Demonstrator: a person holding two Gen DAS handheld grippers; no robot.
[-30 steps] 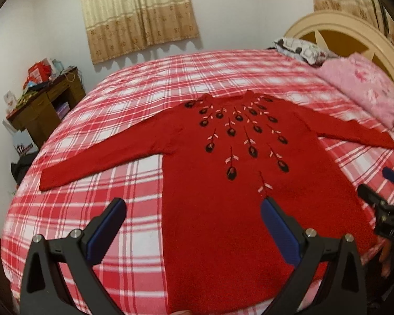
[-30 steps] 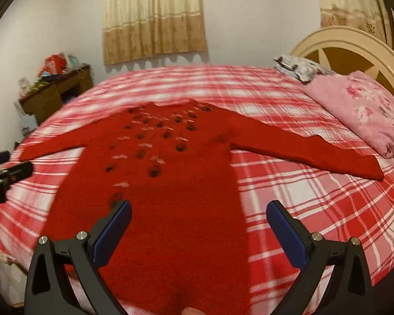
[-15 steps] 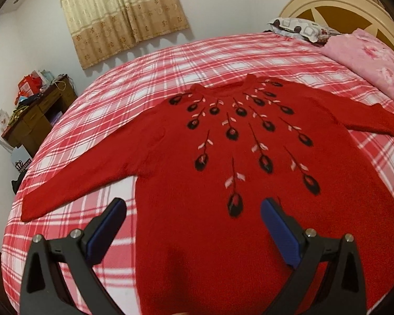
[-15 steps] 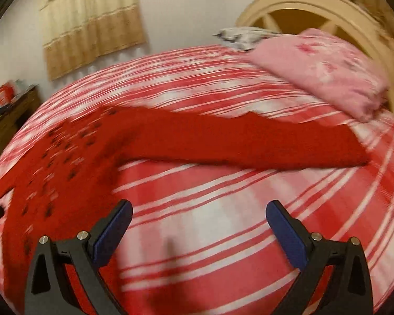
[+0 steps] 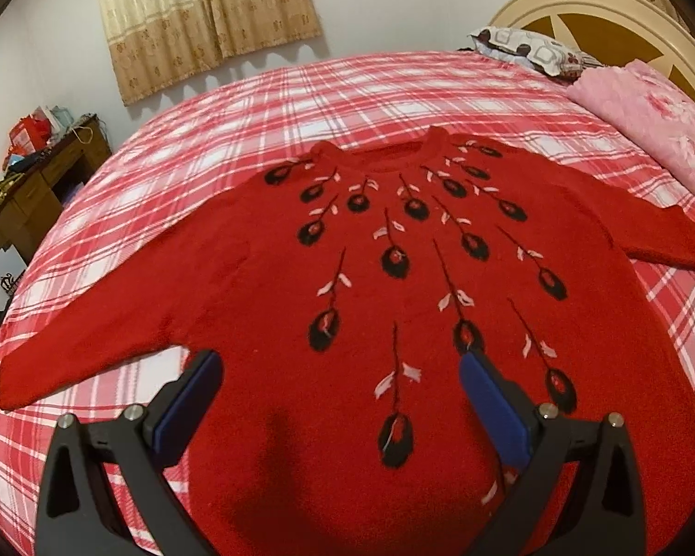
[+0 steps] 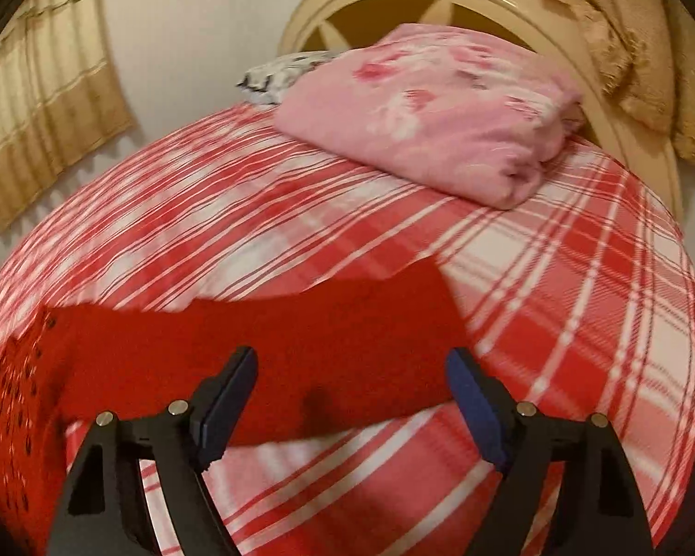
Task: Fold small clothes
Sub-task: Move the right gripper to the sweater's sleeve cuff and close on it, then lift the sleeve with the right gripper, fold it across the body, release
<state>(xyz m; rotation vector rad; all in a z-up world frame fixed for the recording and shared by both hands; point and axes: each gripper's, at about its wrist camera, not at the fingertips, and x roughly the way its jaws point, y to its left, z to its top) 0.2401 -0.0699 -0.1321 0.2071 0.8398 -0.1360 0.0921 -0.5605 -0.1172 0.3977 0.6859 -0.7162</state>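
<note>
A red knitted sweater (image 5: pixel 264 268) with black and white flower stems lies flat, front up, on the red plaid bed (image 5: pixel 301 106), both sleeves spread out. My left gripper (image 5: pixel 338 370) hovers open over the sweater's lower chest, nothing between its blue pads. In the right wrist view my right gripper (image 6: pixel 352 366) hangs over the end of the sweater's right sleeve (image 6: pixel 347 319). Its jaws are closing, still wide apart, and the sleeve lies under the gap between them; the pads do not press on it.
A folded pink floral blanket (image 6: pixel 431 111) and a patterned pillow (image 5: pixel 528 48) lie by the cream headboard (image 5: pixel 593 9). A cluttered wooden desk (image 5: pixel 37 185) stands left of the bed. Beige curtains (image 5: pixel 204 14) hang on the far wall.
My right gripper swung right from the sweater's body out to the sleeve end and rolled, its jaws narrowing somewhat. My left gripper moved forward and lower over the chest.
</note>
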